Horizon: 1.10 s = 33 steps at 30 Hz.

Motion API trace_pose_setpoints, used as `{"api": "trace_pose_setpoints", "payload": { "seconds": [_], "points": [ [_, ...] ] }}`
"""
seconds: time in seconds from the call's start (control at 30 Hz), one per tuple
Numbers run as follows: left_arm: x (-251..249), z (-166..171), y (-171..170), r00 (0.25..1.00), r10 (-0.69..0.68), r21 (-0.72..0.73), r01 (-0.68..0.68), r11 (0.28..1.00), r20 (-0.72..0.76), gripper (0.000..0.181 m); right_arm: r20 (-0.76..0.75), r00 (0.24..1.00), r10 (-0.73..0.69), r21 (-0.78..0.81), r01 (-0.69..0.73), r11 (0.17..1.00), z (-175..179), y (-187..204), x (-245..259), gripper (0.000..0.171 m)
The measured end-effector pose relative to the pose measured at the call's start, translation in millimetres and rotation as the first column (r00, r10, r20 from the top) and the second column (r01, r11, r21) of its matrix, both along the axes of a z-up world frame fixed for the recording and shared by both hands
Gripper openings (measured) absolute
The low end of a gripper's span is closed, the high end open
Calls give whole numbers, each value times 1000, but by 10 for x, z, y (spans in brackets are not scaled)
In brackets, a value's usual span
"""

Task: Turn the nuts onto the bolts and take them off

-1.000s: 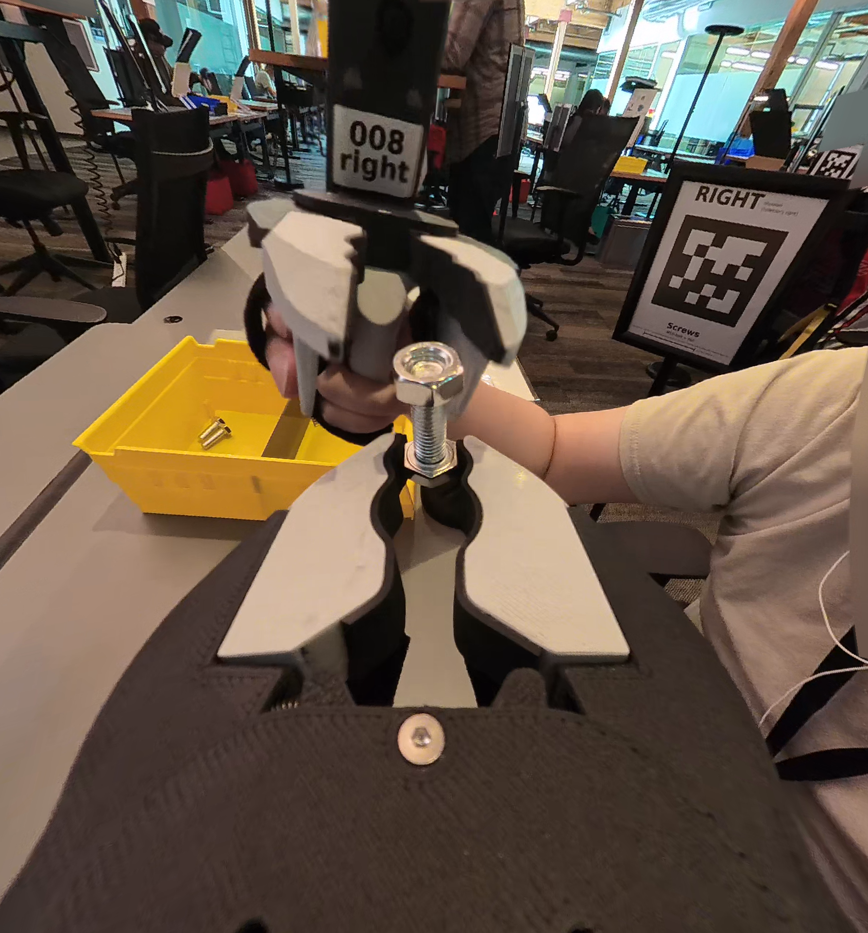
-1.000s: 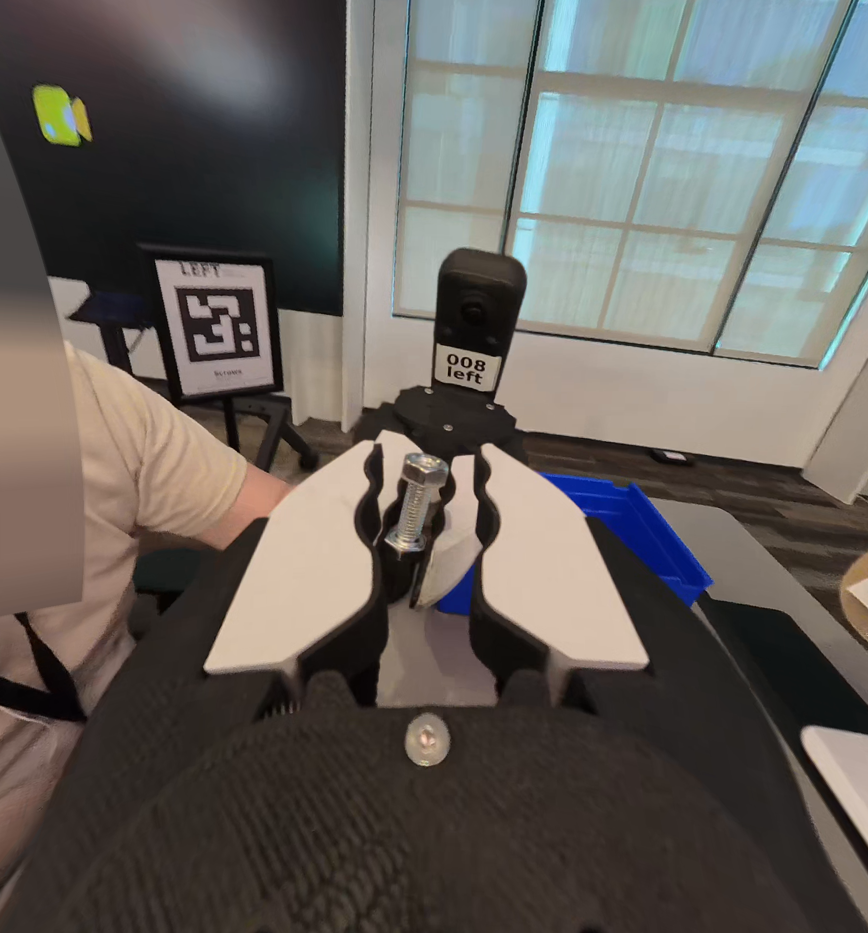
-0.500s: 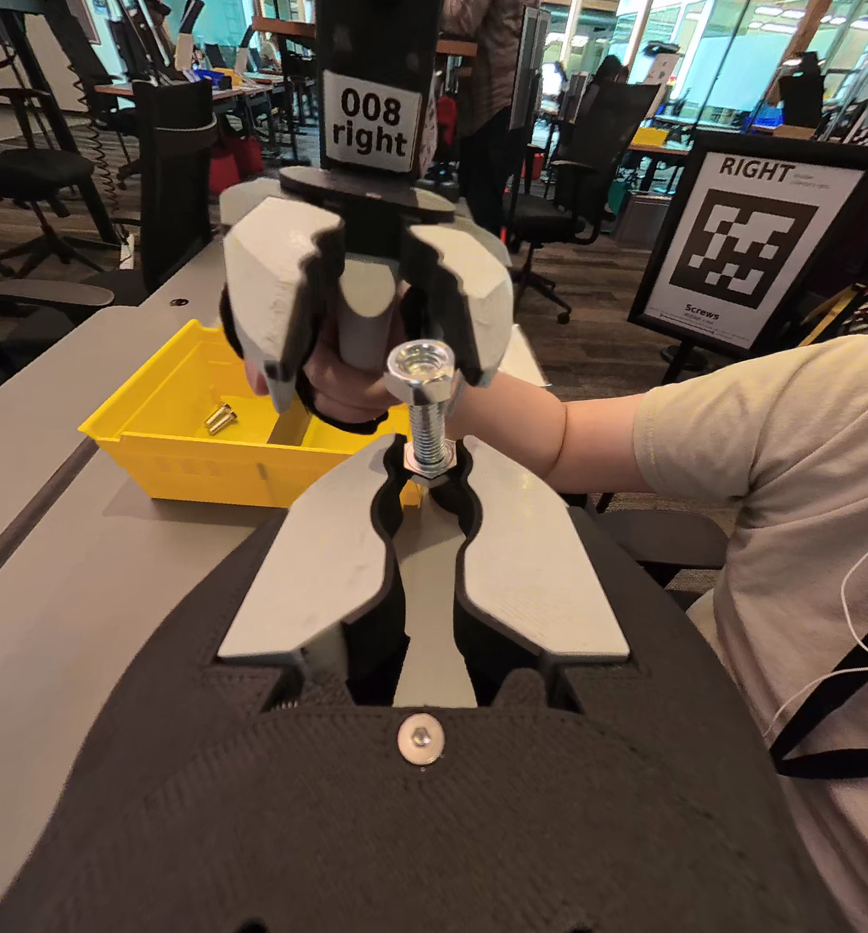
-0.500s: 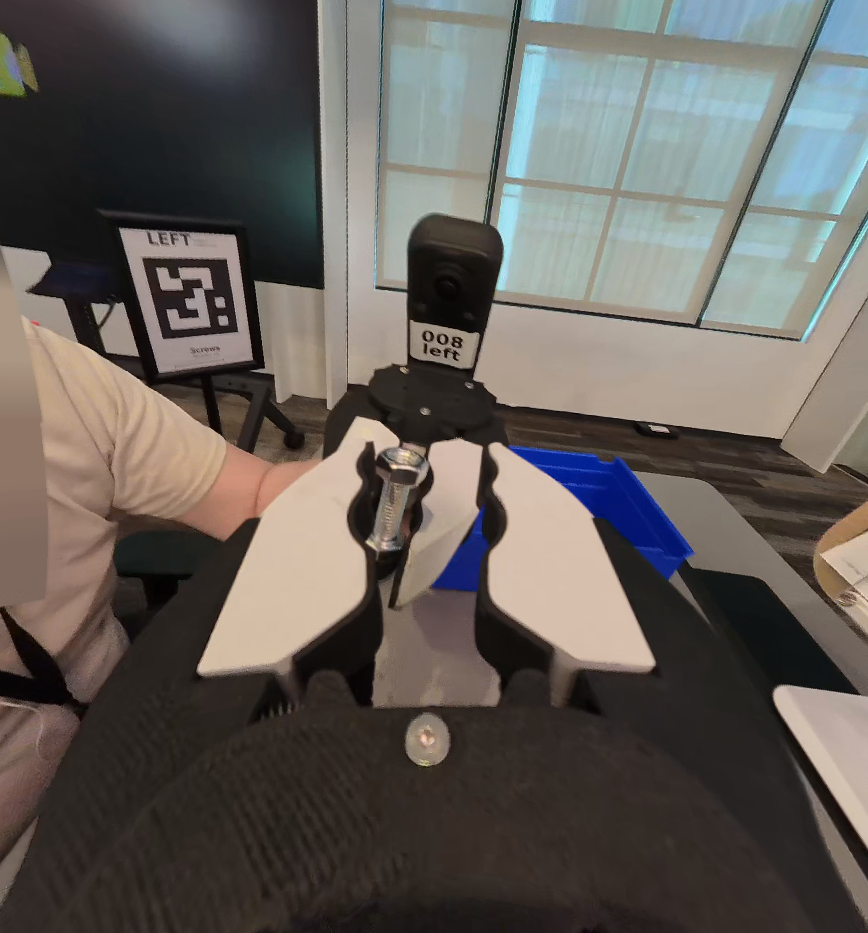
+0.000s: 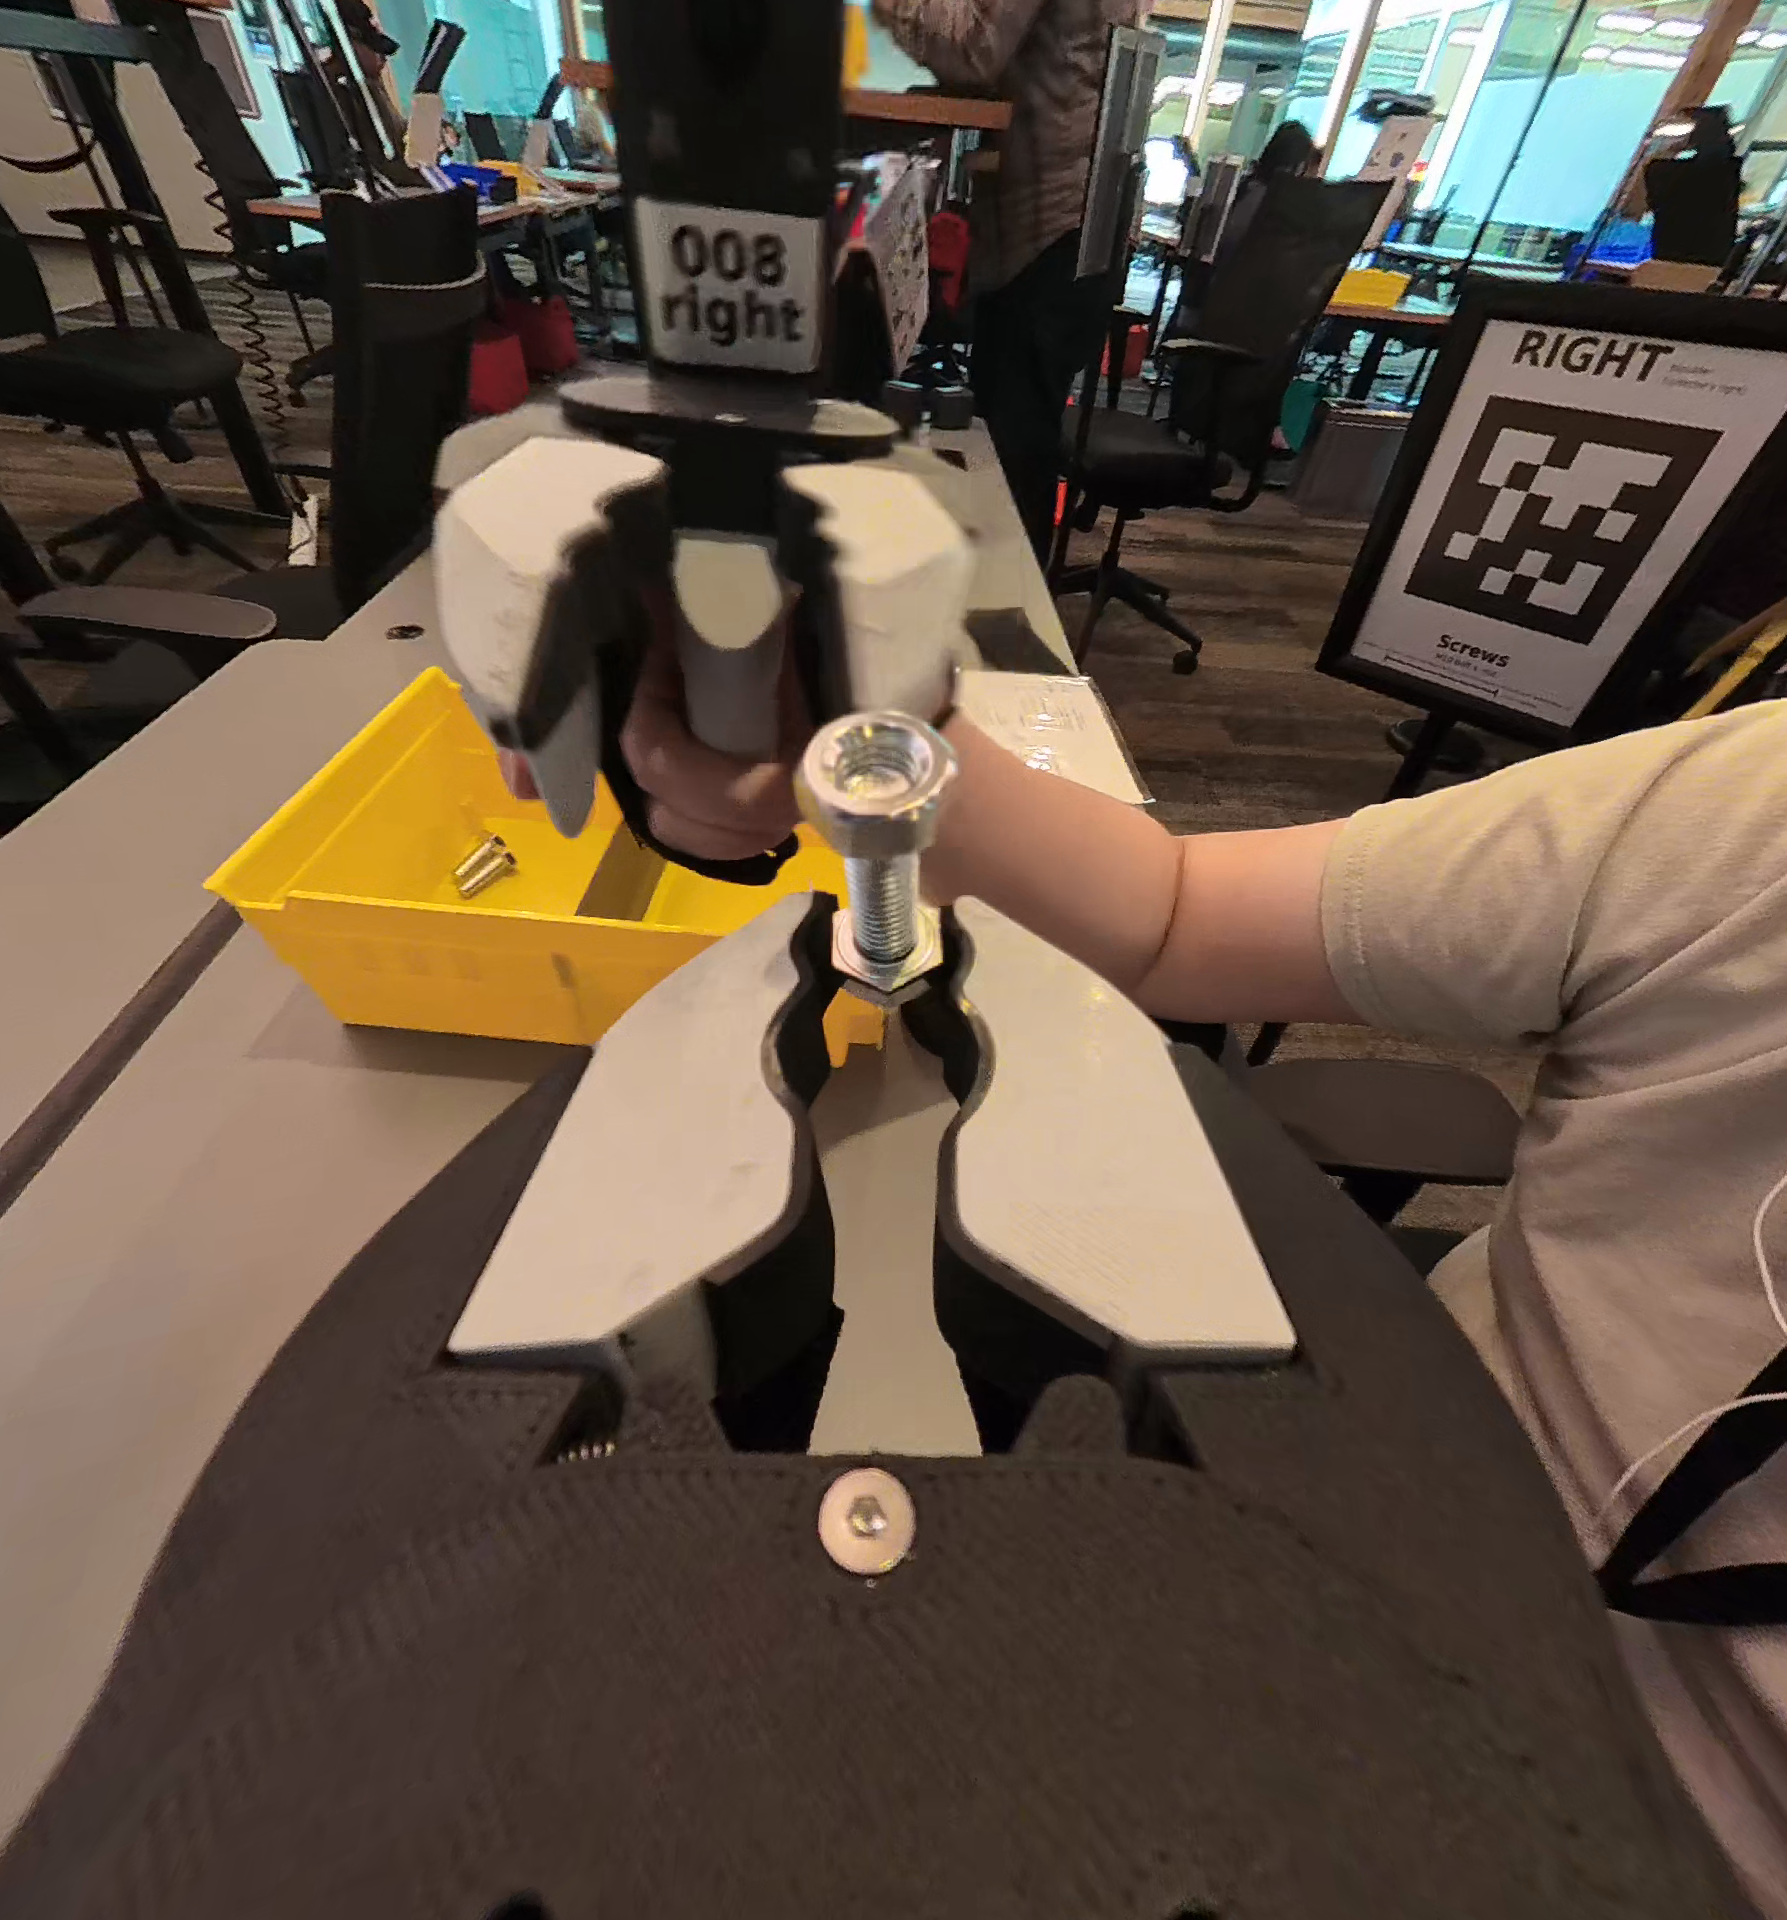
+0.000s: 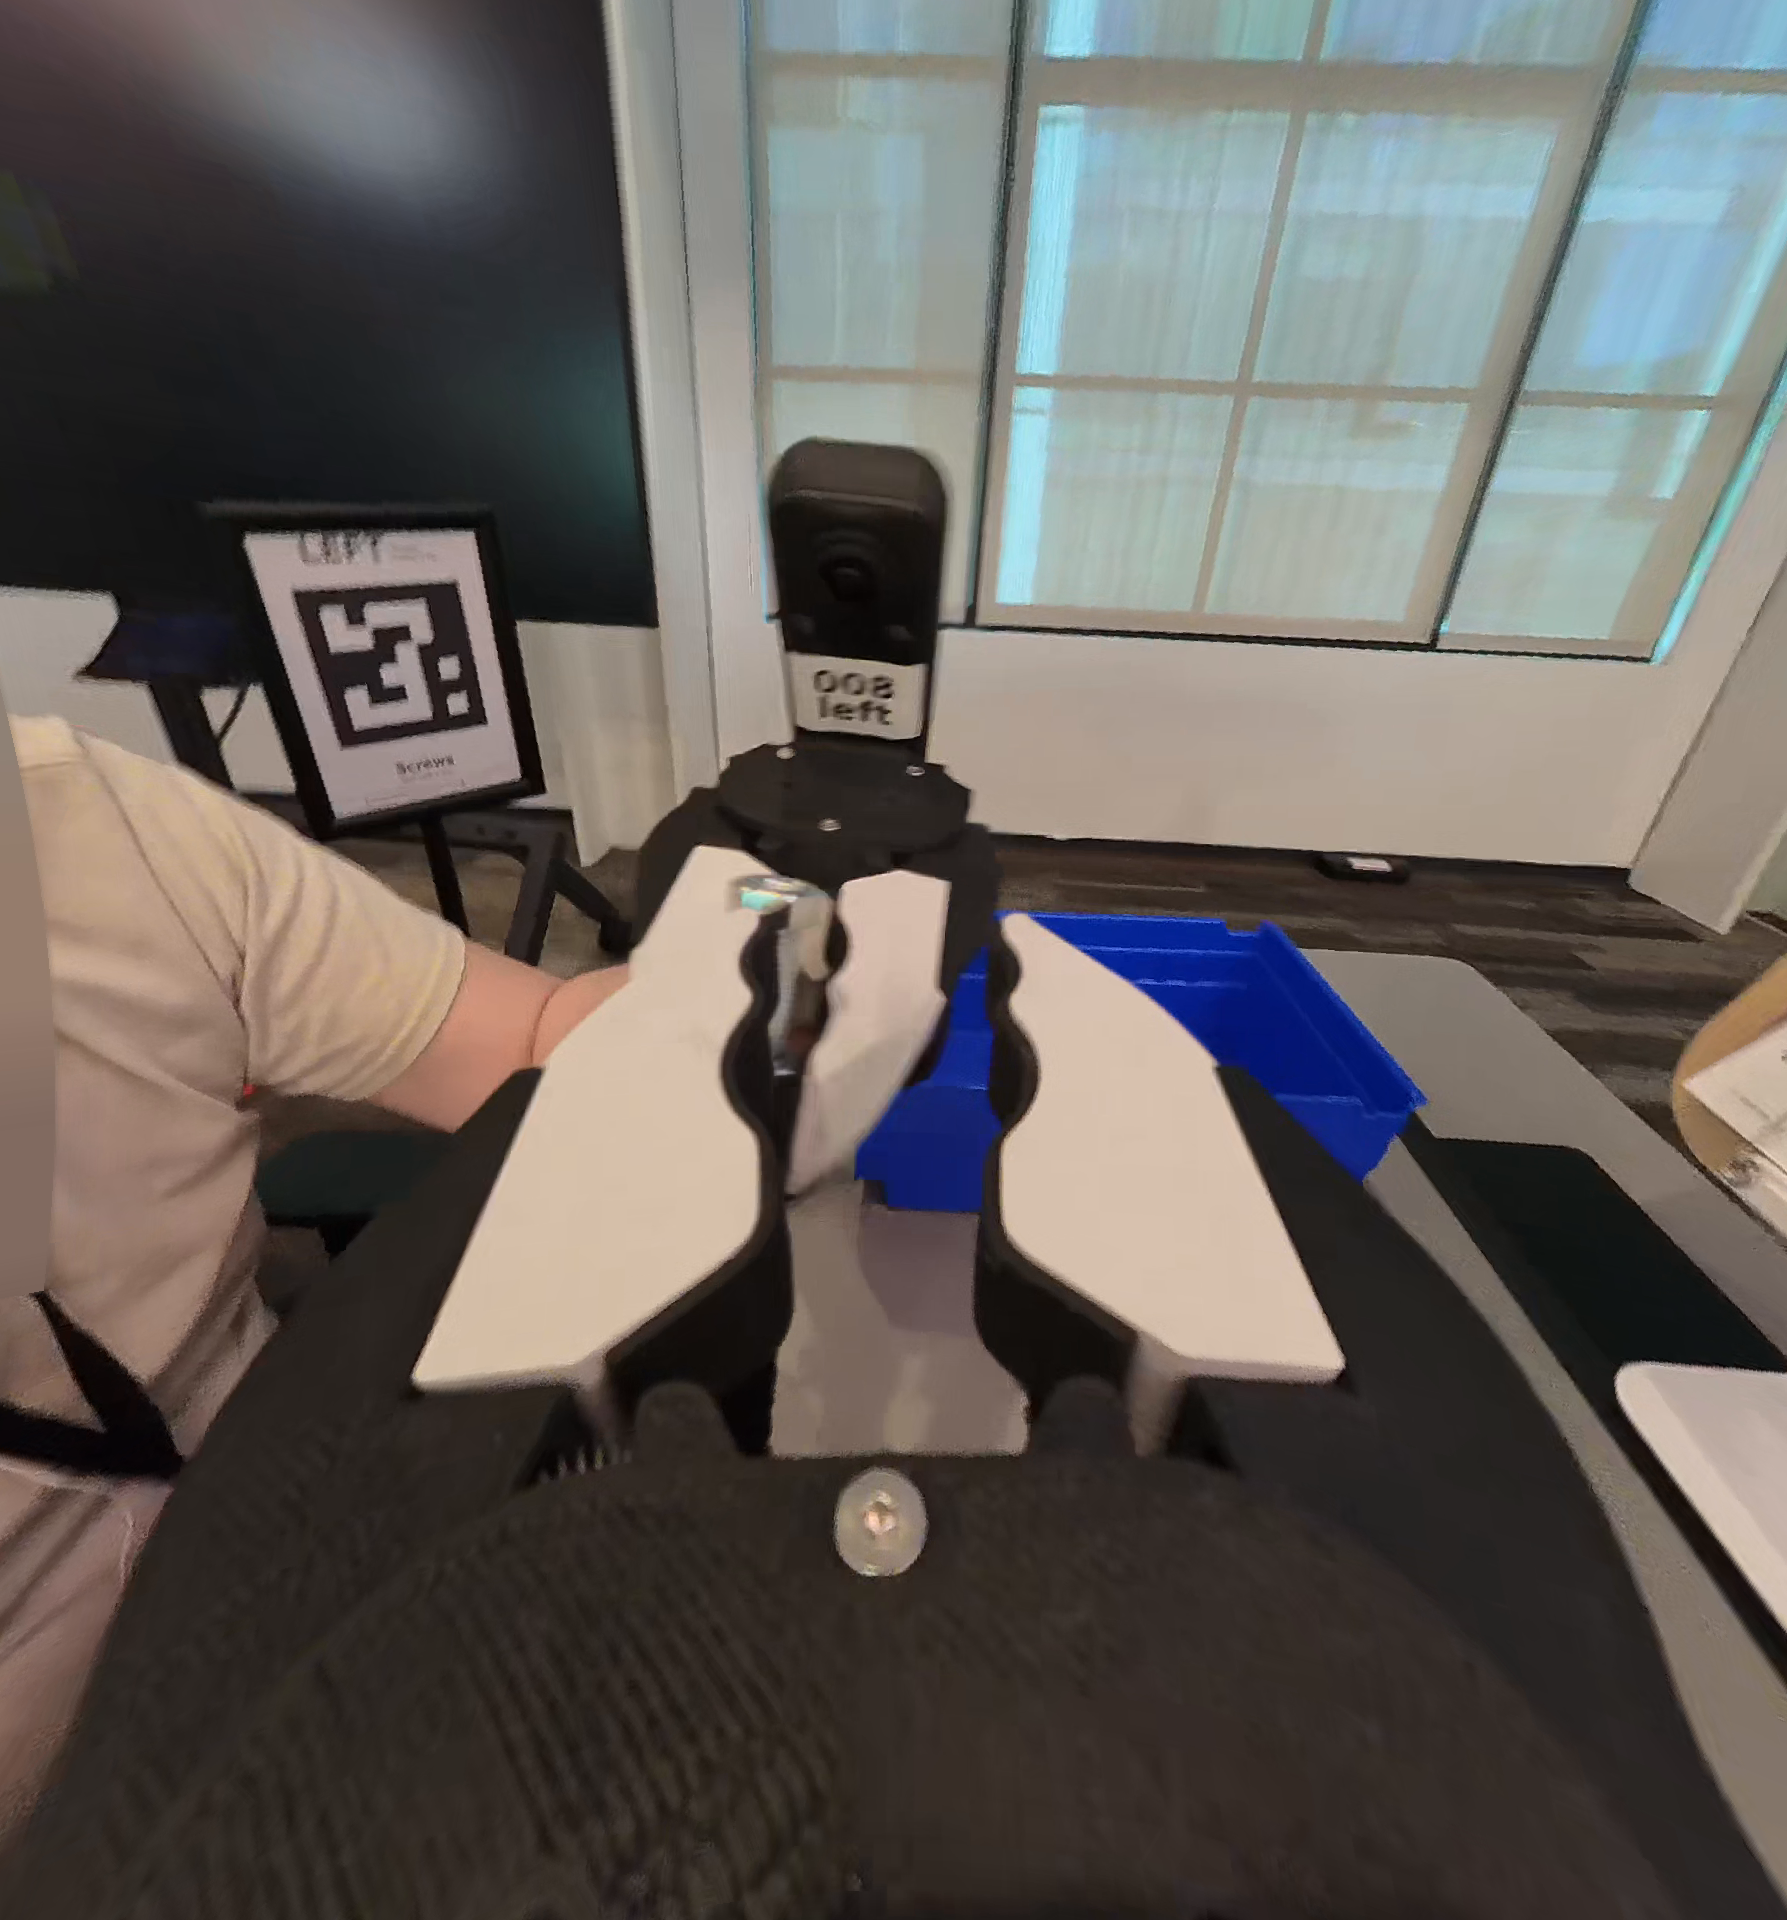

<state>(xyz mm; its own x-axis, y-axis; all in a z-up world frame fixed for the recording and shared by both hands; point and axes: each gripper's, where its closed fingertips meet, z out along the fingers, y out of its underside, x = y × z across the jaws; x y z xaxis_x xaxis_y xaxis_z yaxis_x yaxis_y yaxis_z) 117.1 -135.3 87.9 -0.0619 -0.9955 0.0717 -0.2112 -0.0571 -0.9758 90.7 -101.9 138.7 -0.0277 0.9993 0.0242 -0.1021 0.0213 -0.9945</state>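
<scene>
In the left wrist view my left gripper (image 5: 884,971) is shut on a silver hex nut (image 5: 884,961) threaded on a silver bolt (image 5: 878,831). The bolt stands up out of the fingers, head on top. My right gripper (image 5: 743,748) faces me just behind the bolt head, open and blurred; a hand holds its grip. In the right wrist view my right gripper (image 6: 878,956) is open, with the bolt (image 6: 790,987) close by its left finger and not clamped. The left gripper (image 6: 801,1060) holds the bolt from the far side; the nut is hidden there.
A yellow bin (image 5: 432,935) with small brass pieces (image 5: 484,862) sits on the grey table (image 5: 141,1091) behind the grippers. A blue bin (image 6: 1180,1018) lies beyond the right gripper. Framed marker signs (image 5: 1564,520) (image 6: 390,665) stand beside the table. The person's arm (image 5: 1076,883) reaches in from the right. Across from one pair of fingers to the other is roughly 6 cm.
The right gripper has rolled from tilted to level and shifted around the bolt head, staying open. The left gripper still holds the nut with the bolt upright.
</scene>
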Motion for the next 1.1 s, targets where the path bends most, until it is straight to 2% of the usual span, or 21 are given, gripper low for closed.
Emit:
{"api": "trace_pose_setpoints", "payload": {
  "seconds": [0.1,0.23,0.33,0.37,0.43,0.5,0.67,0.77,0.9,1.1],
  "points": [
    [-16,26,-6,1000,1,4,-1,1000,5,18,-54,997,54,-29,-56,998,89,-65,52,36],
    [0,6,-15,1000,-6,3,6,1000,-3,18,-11,997,82,27,-82,996,65,-248,-87,38],
    [12,-1,-38,1000,-14,3,14,1000,-6,18,26,999,43,40,-44,998,-17,-165,-112,38],
    [11,0,-30,1000,-4,2,4,1000,-9,18,14,999,40,23,-40,999,-14,-116,-76,43],
    [-7,20,-30,1000,-6,5,6,1000,0,18,-38,998,50,-31,-51,998,52,-54,11,35],
    [-19,42,-26,1000,-3,6,2,1000,6,18,-65,995,76,-27,-78,997,103,-102,45,35],
    [-5,21,-33,1000,-8,4,8,1000,-2,18,-8,997,80,34,-80,996,46,-248,-115,37],
    [12,-1,-38,1000,-4,9,4,1000,-14,18,-9,998,69,8,-69,998,5,-157,-108,39],
    [-7,24,-34,1000,-2,10,2,1000,-6,18,-65,996,58,-50,-61,997,48,-10,27,33],
    [0,7,-20,1000,-1,5,2,1000,-11,18,-12,994,111,2,-111,994,17,-233,-114,38]
  ]
}}
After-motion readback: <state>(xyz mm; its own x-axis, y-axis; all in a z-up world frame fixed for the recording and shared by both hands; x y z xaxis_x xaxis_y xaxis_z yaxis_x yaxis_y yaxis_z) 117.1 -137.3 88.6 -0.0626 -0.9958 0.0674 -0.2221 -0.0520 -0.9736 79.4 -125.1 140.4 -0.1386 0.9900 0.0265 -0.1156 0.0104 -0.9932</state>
